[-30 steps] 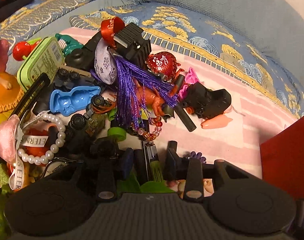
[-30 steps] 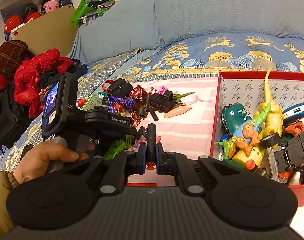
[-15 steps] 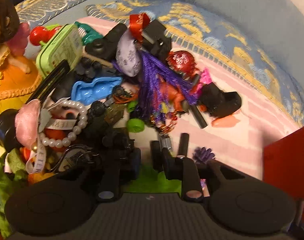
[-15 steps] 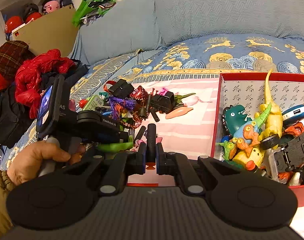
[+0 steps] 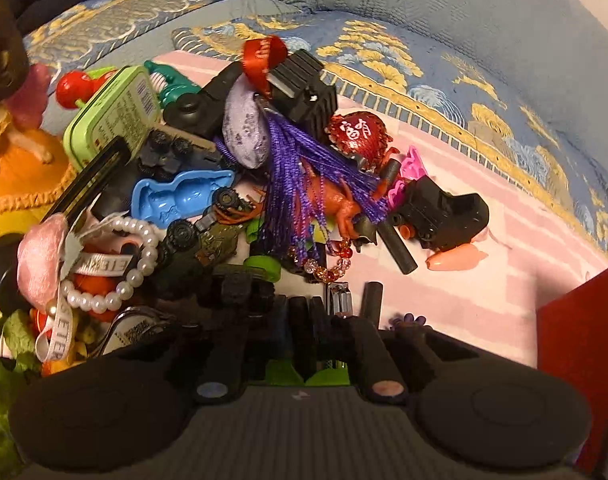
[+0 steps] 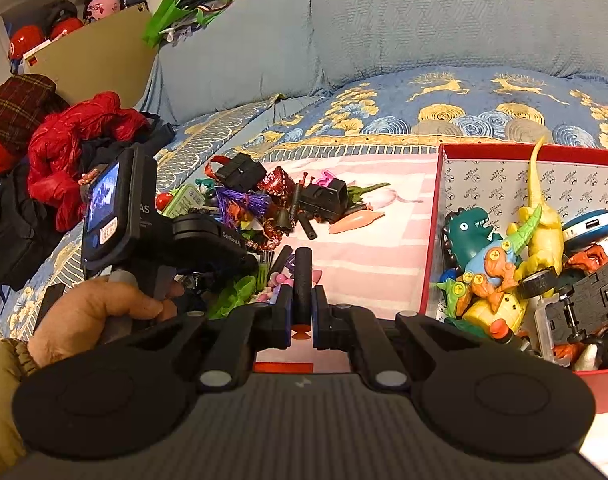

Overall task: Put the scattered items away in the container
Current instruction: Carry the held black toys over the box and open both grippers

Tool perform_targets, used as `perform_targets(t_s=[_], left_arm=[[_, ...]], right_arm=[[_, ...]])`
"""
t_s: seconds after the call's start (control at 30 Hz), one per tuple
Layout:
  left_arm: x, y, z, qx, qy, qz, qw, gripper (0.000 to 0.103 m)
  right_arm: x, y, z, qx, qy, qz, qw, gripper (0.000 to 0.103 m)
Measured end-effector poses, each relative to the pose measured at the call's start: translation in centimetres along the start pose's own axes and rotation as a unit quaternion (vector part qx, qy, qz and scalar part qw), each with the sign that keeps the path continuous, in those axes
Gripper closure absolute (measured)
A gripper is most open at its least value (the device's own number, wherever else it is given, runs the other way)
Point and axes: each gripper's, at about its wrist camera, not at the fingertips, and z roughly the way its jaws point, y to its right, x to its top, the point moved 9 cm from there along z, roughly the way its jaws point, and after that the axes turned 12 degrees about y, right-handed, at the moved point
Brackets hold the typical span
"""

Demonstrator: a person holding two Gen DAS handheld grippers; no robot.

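Between my right gripper's point(image 6: 302, 312) clamped jaws sits a light, squashy black foam dart point(image 6: 303, 288), gripped mid-shaft beside the red cardboard box point(image 6: 431, 240), while my left gripper point(image 5: 304, 320) closes onto the pile.

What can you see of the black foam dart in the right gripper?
The black foam dart is a matte, foam-looking cylinder with an orange suction-cup tip at its near end. It points forward along the fingers, away from the camera, clamped between the shut jaws of the right gripper, above the pink striped cloth, left of the red cardboard box.
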Motion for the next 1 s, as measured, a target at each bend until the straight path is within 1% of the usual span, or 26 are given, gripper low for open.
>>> perform_targets(t_s=[0.1,0.2,0.27,0.33,0.4,0.5,0.57,0.63,0.7,0.8,0.9,1.0], left_arm=[[1.3,-0.4,-2.3,-0.013,0.037,-0.029,0.9988,0.095],[2.9,0.1,-5.9,-0.053,0.085,-0.053,0.9935,0.095],[3.6,1.6,-8.5,-0.080,0.111,-0.054,0.9891,0.095],[3.9,4.1,-10.7,-0.113,0.127,-0.048,0.9843,0.095],[3.7,7.2,-12.3,-0.140,0.135,-0.025,0.9806,0.095],[2.6,12.3,-14.1,-0.186,0.129,0.011,0.9739,0.095],[1.7,15.3,-14.9,-0.203,0.121,0.037,0.9710,0.095],[0.7,18.0,-15.3,-0.221,0.107,0.048,0.9682,0.095],[-0.3,20.3,-15.3,-0.231,0.092,0.062,0.9667,0.095],[-2.4,23.3,-14.7,-0.230,0.064,0.090,0.9671,0.095],[-4.1,25.3,-13.9,-0.211,0.051,0.125,0.9681,0.095],[-5.4,26.3,-12.9,-0.193,0.034,0.138,0.9709,0.095]], right_arm=[[0.9,-0.1,-0.7,0.006,0.014,0.004,1.000,0.097],[2.1,0.4,-1.9,0.005,0.034,0.006,0.999,0.097],[3.0,1.5,-3.0,-0.006,0.051,0.008,0.999,0.097],[3.6,3.4,-4.0,-0.028,0.062,0.017,0.998,0.097],[4.1,5.4,-5.0,-0.054,0.071,0.027,0.996,0.097],[4.7,8.3,-6.4,-0.094,0.076,0.032,0.992,0.097],[5.0,10.1,-7.1,-0.120,0.076,0.033,0.989,0.097],[5.1,11.5,-7.5,-0.141,0.073,0.035,0.987,0.097],[5.3,12.7,-7.9,-0.154,0.074,0.040,0.984,0.097],[5.2,14.6,-8.2,-0.175,0.066,0.049,0.981,0.097],[4.9,16.4,-8.5,-0.192,0.057,0.063,0.978,0.097],[4.9,17.4,-9.0,-0.208,0.060,0.057,0.975,0.097]])
